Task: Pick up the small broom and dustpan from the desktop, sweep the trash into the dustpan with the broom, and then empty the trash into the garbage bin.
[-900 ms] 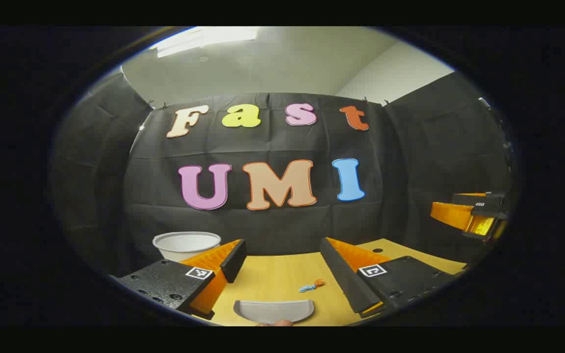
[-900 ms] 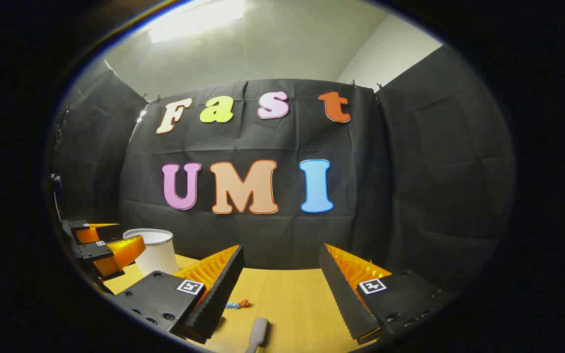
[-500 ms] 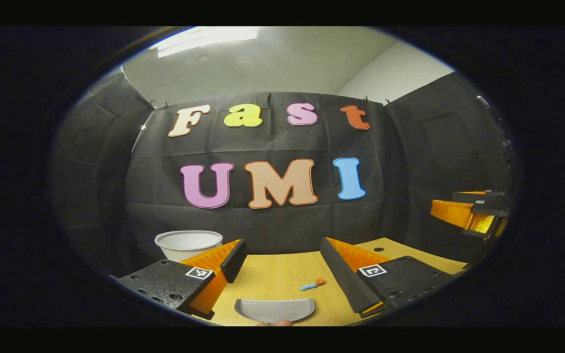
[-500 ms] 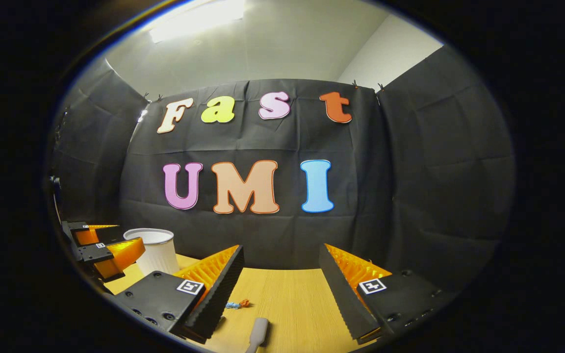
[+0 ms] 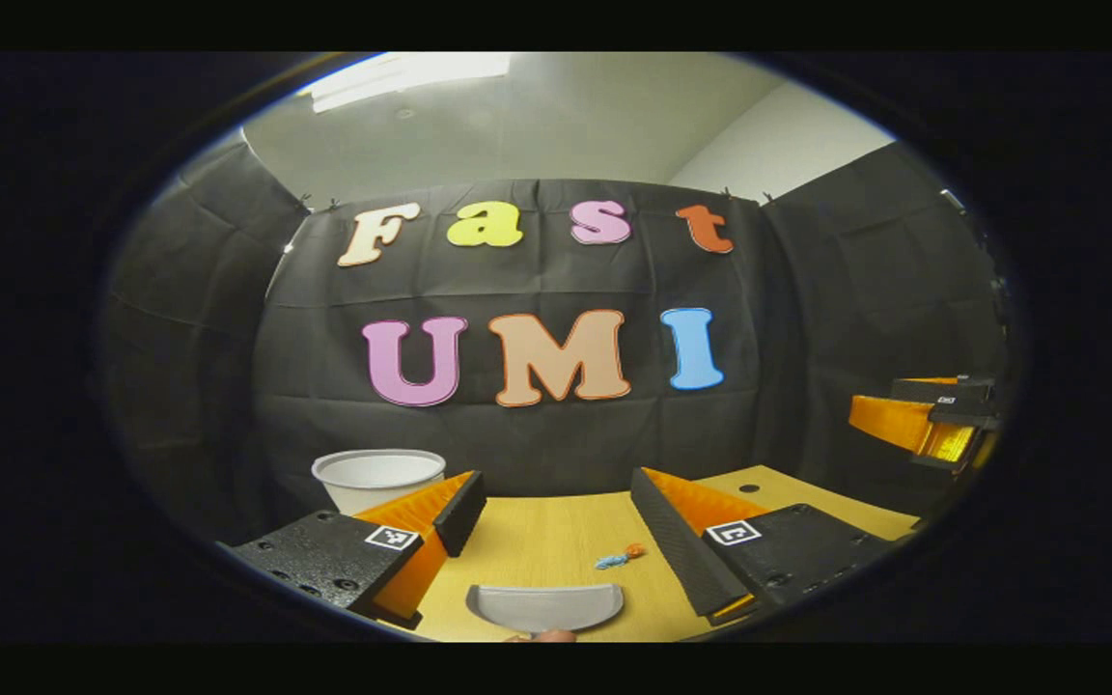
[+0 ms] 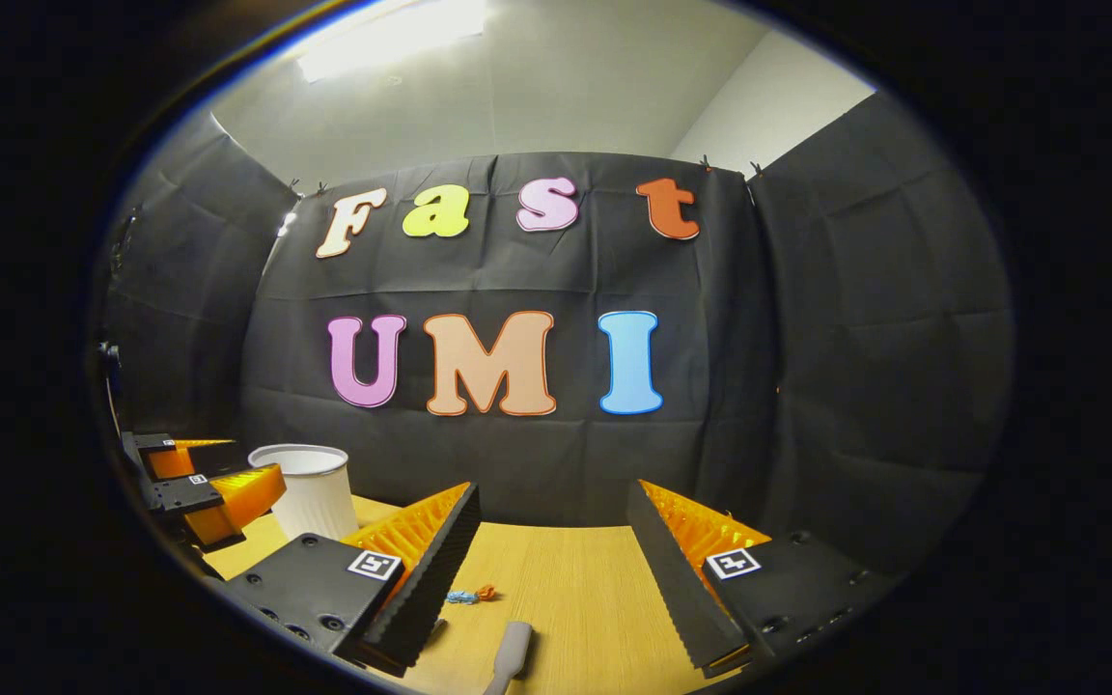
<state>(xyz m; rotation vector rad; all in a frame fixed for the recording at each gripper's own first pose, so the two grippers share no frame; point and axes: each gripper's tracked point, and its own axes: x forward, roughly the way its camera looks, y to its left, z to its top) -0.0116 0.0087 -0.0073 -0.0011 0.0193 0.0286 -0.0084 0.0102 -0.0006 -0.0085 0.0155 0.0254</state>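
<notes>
Change: both views have drifted slightly; nothing on the desk has shifted
Left gripper (image 5: pixel 556 526): jaws wide, empty, above the dustpan (image 5: pixel 544 607)
Right gripper (image 6: pixel 551 560): jaws wide, empty; broom handle (image 6: pixel 512 654) near, between its fingers
Trash (image 5: pixel 617 557): just beyond the dustpan
Garbage bin (image 6: pixel 306 490): far left on the desk (image 6: pixel 566 589)

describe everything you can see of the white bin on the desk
The garbage bin is a small white round container, plastic by its look, standing upright on the far left part of the wooden desktop, close to the black cloth wall. Its top is open with a rolled rim, and its wall tapers slightly toward the base. Its inside looks plain white near the rim; the bottom is hidden. In the right gripper view the left gripper overlaps its left side. Nothing visibly touches it besides the desktop.
</notes>
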